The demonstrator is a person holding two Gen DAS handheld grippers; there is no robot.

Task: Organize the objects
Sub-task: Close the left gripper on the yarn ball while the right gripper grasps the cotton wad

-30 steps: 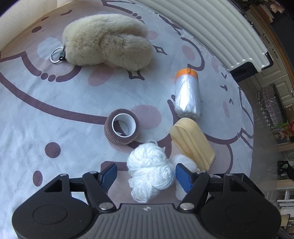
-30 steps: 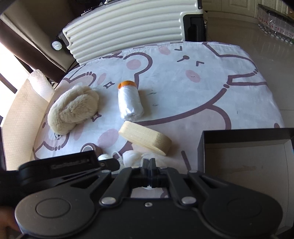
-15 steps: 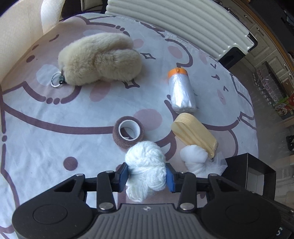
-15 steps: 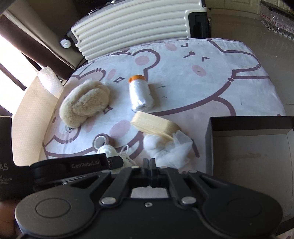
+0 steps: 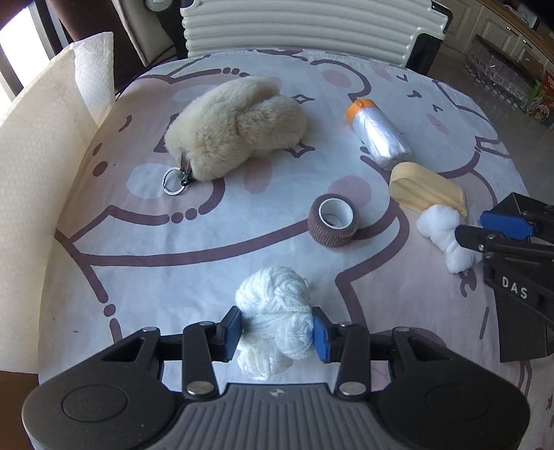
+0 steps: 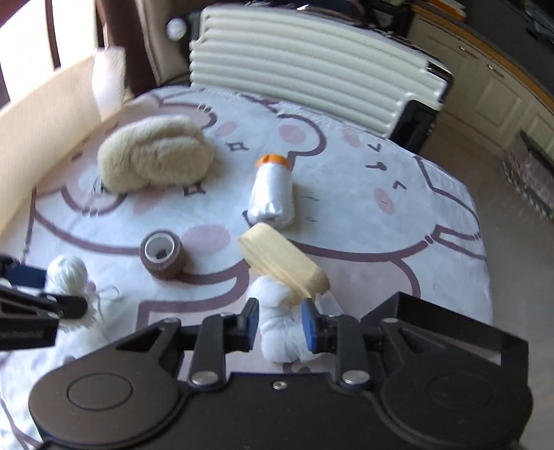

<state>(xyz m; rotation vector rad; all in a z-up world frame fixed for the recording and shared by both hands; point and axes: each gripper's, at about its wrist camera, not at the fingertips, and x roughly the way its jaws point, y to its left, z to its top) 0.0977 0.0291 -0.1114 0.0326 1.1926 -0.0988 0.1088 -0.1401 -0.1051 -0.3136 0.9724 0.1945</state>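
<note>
My left gripper [image 5: 277,332] is shut on a white yarn ball [image 5: 277,304], its blue pads pressing into both sides, near the front of the cartoon-print cloth [image 5: 173,277]. My right gripper [image 6: 278,323] points down over a white cloth bundle [image 6: 280,342]. Its jaws are opening, and the bundle lies between them on the cloth. That bundle [image 5: 439,225] leans against a beige bandage roll [image 6: 284,263]. In the right wrist view the yarn ball [image 6: 67,273] shows at far left.
A furry cream keychain plush [image 5: 235,138], a brown tape roll [image 5: 334,219] and an orange-capped roll of plastic bags [image 5: 379,138] lie on the cloth. An open black box [image 6: 450,322] stands at the right. Paper towel [image 5: 34,173] borders the left, and a ribbed cream suitcase [image 5: 294,27] stands behind.
My left gripper closed on the yarn ball and drew it away from the tape roll. My right gripper swung over the white bundle and its shut jaws came apart. Both views rolled.
</note>
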